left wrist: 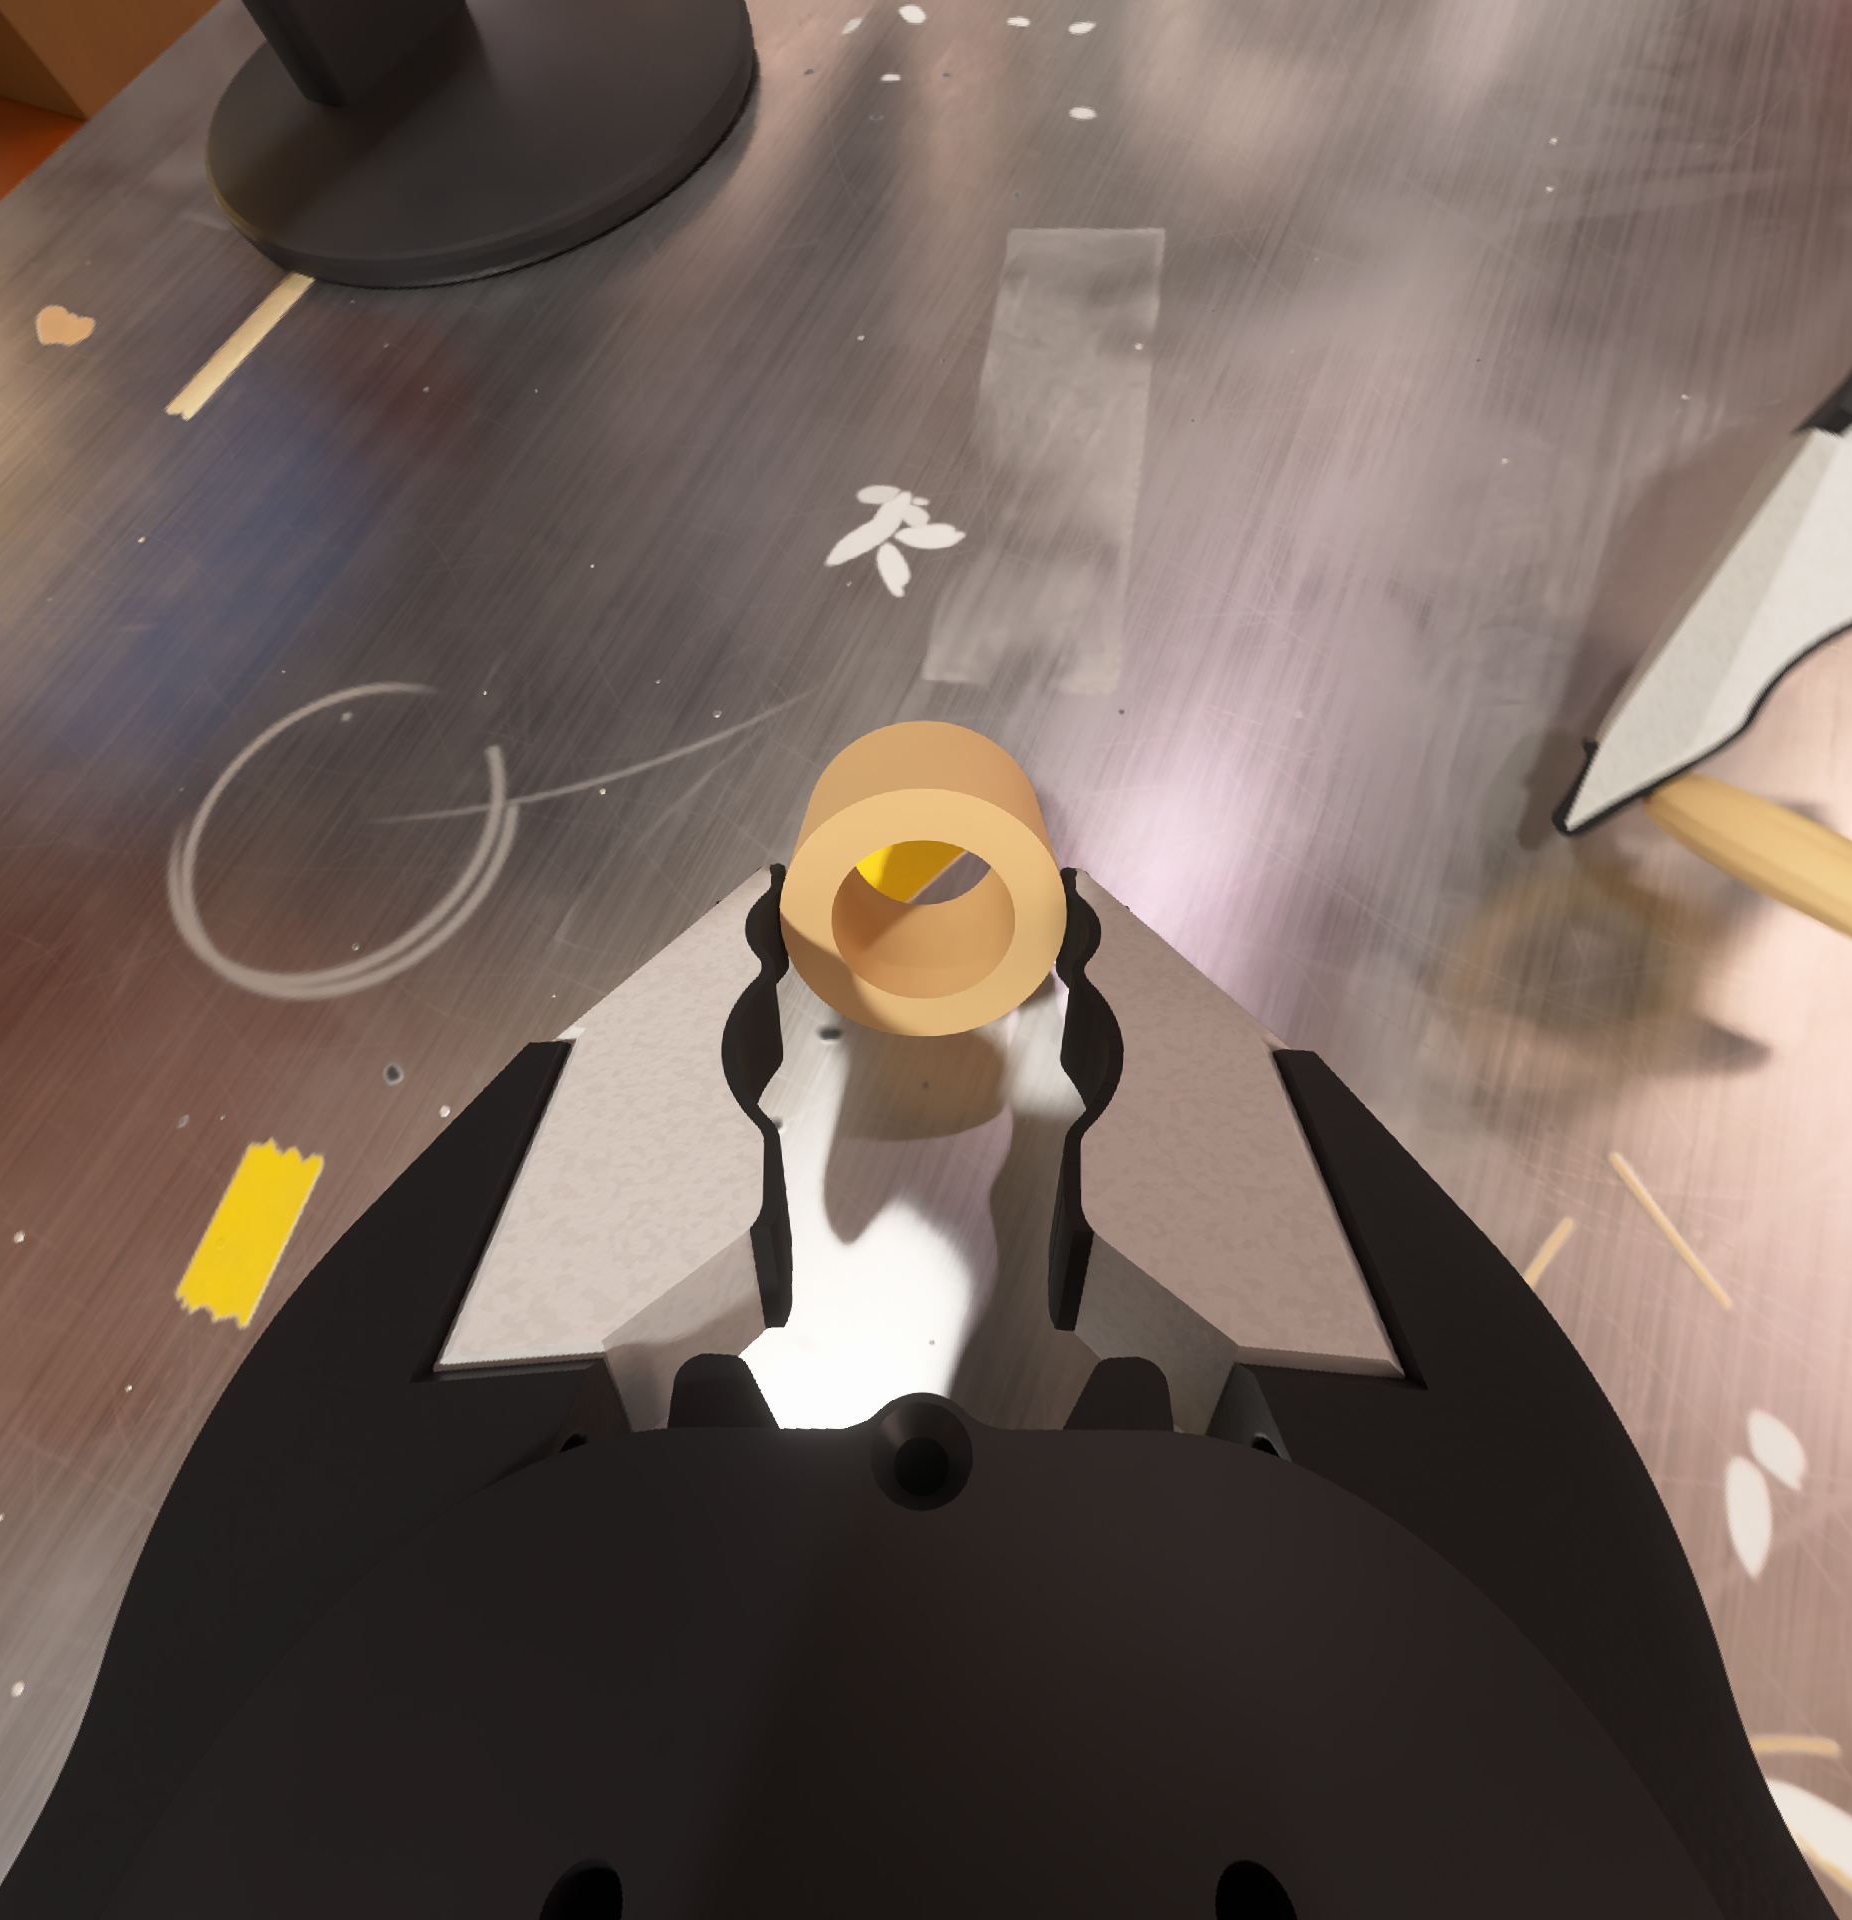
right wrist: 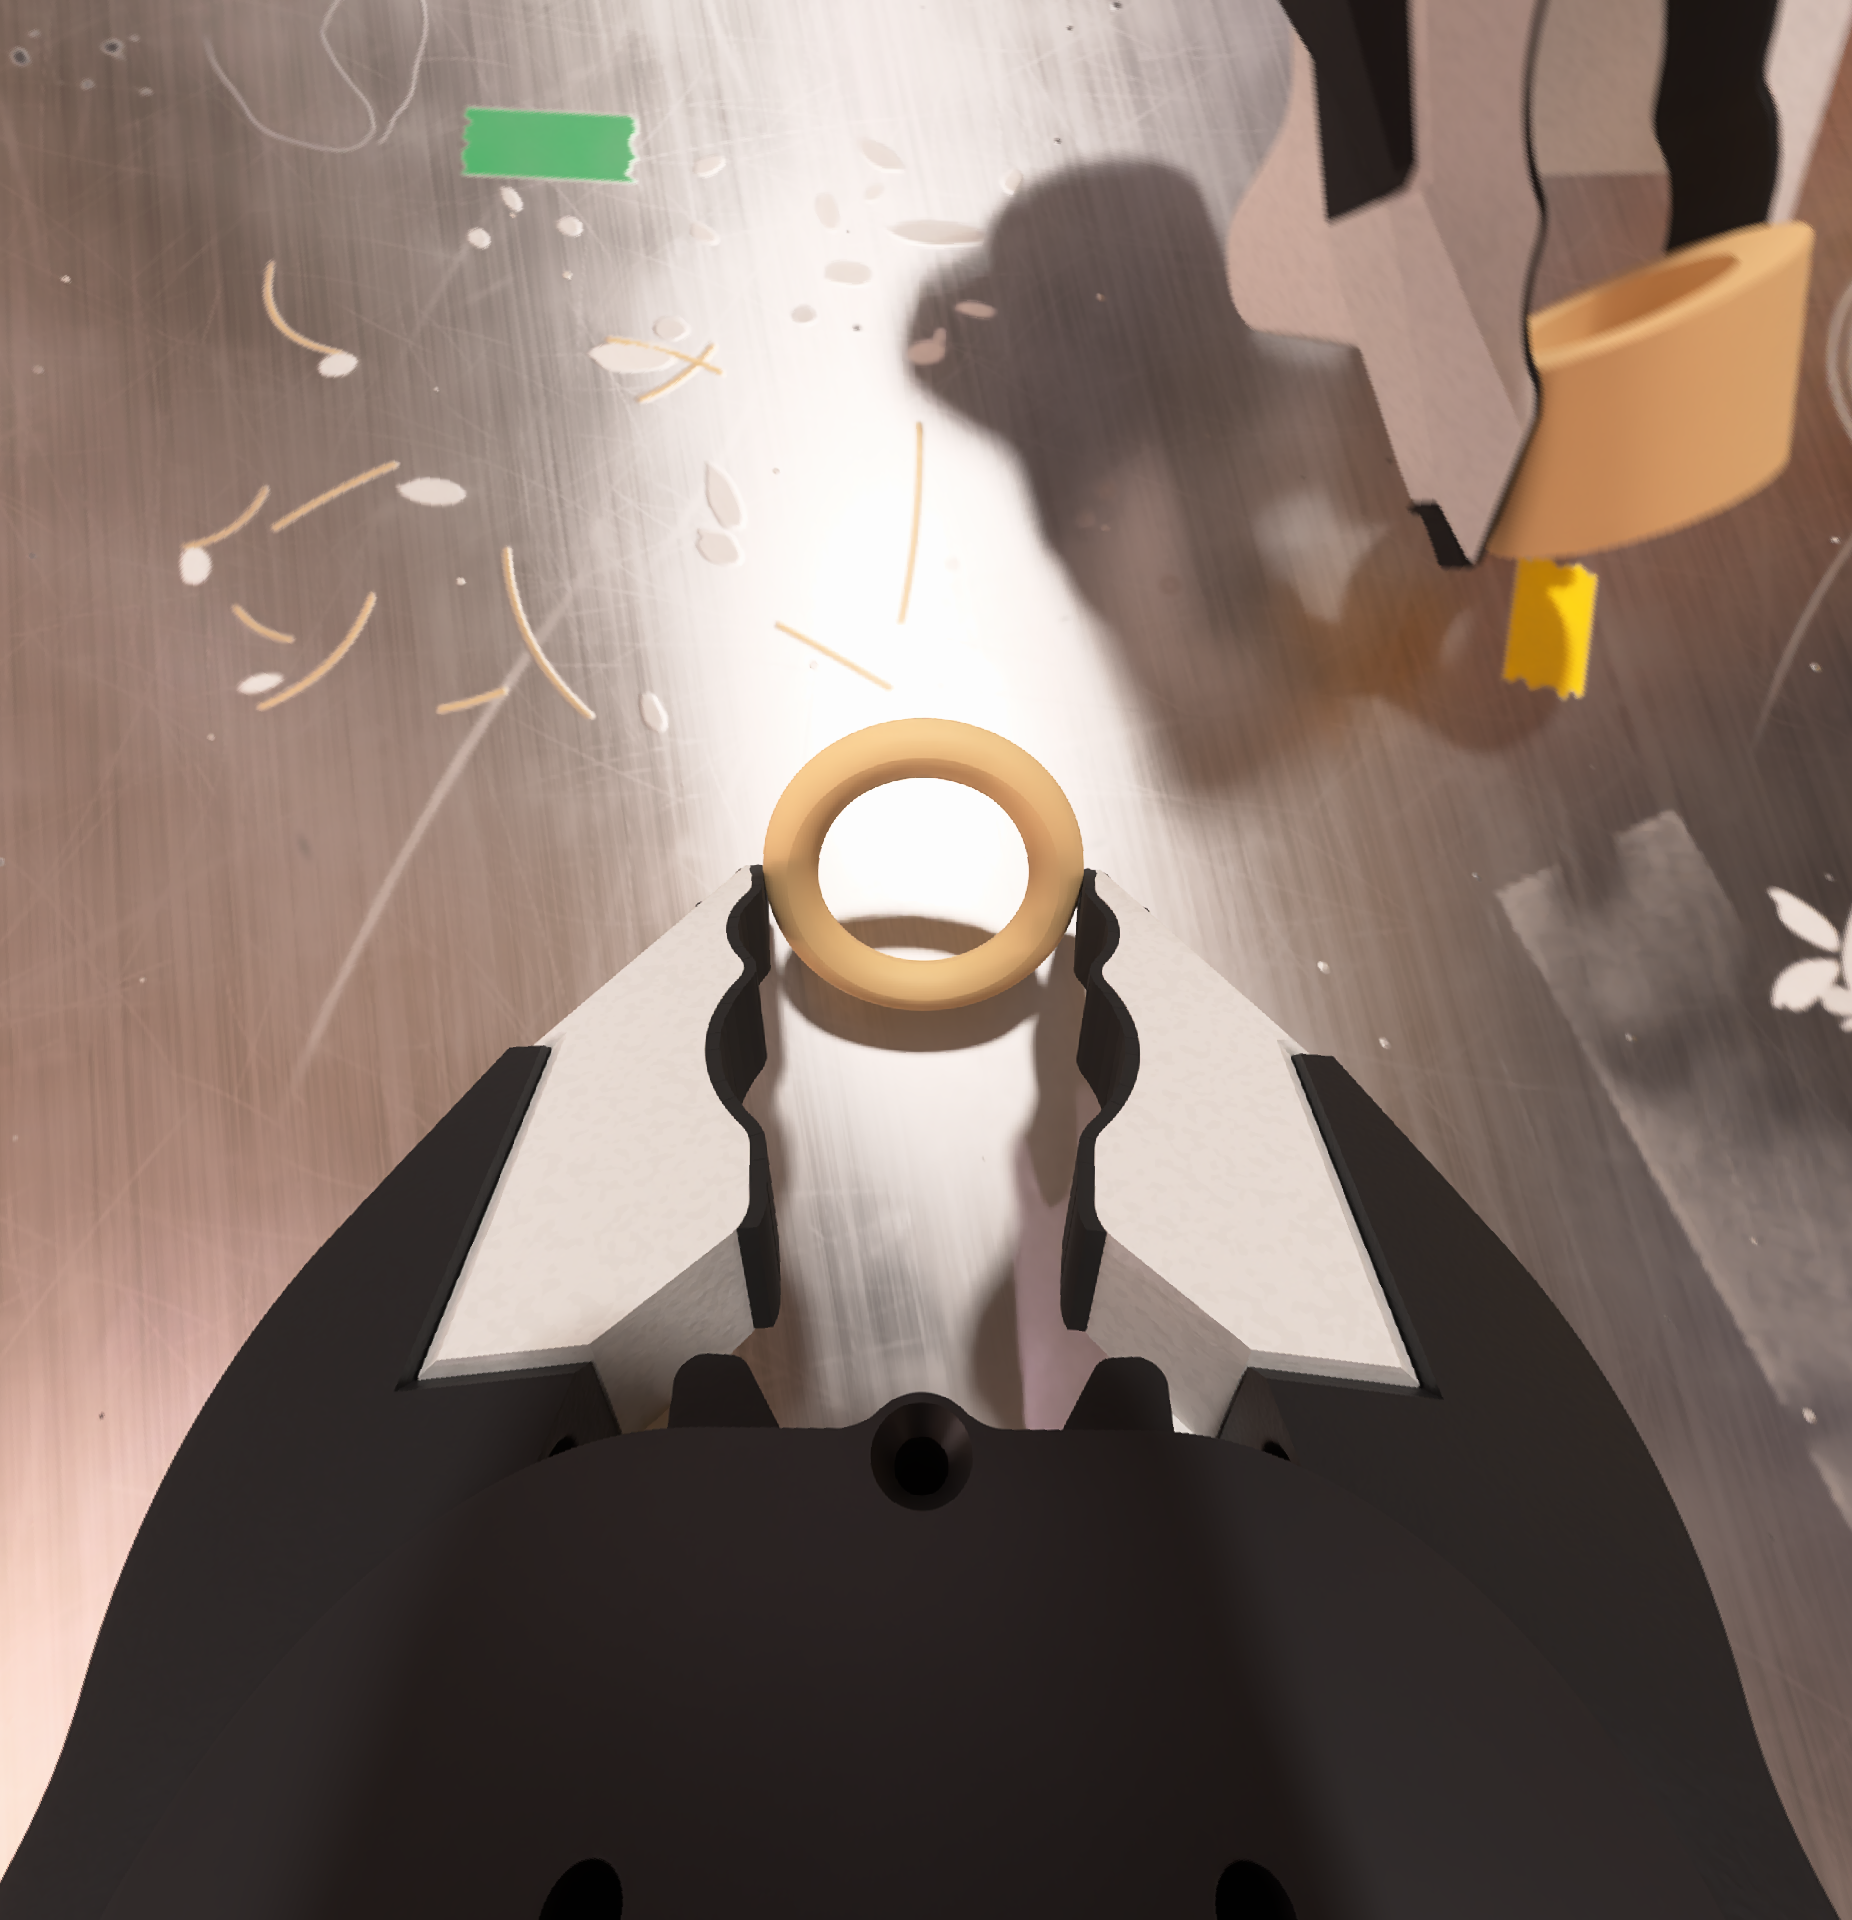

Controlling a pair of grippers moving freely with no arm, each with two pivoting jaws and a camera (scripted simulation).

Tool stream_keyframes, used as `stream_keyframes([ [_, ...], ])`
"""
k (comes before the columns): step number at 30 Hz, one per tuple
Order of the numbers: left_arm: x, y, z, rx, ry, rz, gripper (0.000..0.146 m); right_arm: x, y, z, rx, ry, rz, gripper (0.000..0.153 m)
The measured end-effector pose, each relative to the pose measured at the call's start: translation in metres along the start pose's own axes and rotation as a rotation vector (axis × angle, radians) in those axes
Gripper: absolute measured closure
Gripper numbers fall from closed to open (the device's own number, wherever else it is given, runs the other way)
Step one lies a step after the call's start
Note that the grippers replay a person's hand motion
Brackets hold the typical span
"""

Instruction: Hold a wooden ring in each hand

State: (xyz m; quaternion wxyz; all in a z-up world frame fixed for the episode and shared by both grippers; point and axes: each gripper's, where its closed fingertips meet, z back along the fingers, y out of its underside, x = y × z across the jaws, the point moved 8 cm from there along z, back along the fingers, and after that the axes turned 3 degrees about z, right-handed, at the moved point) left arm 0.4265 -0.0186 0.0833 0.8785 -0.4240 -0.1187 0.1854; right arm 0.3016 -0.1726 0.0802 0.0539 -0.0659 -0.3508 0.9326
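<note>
My left gripper [left wrist: 920,899] is shut on a thick, tube-like wooden ring [left wrist: 995,831] and holds it above the metal tabletop, its hole facing the camera. My right gripper [right wrist: 922,888] is shut on a thin, round wooden ring [right wrist: 797,831], also lifted, with its shadow on the table below. In the right wrist view the left gripper [right wrist: 1504,416] shows at the upper right with the thick ring [right wrist: 1670,416] between its fingers. In the left wrist view a finger of the right gripper [left wrist: 1732,644] and a sliver of the thin ring [left wrist: 1774,857] show at the right edge.
A dark round stand base [left wrist: 486,135] sits at the far left of the scratched metal table [left wrist: 589,520]. Flat tape strips lie on it: yellow [left wrist: 249,1231], green [right wrist: 548,143] and clear [left wrist: 1057,457]. Wood slivers and pale flecks [right wrist: 382,582] are scattered about.
</note>
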Motion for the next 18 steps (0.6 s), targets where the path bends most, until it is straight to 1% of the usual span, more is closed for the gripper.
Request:
stream_keyframes([
  [3, 0.000, 0.002, 0.010, -0.003, -0.001, 0.005, 0.094, -0.007, 0.007, 0.011, 0.005, 0.017, -0.012, 0.093],
  [6, -0.001, 0.005, 0.023, -0.009, 0.006, 0.018, 0.094, -0.019, 0.020, 0.029, 0.020, 0.053, -0.037, 0.093],
  [13, -0.011, 0.020, 0.058, -0.028, -0.008, 0.070, 0.094, -0.066, 0.071, 0.087, 0.084, 0.203, -0.163, 0.093],
  [15, -0.015, 0.027, 0.065, -0.025, -0.012, 0.085, 0.094, -0.076, 0.086, 0.093, 0.099, 0.213, -0.192, 0.093],
  [18, -0.019, 0.035, 0.070, -0.012, -0.017, 0.103, 0.094, -0.086, 0.104, 0.087, 0.154, 0.204, -0.204, 0.093],
])
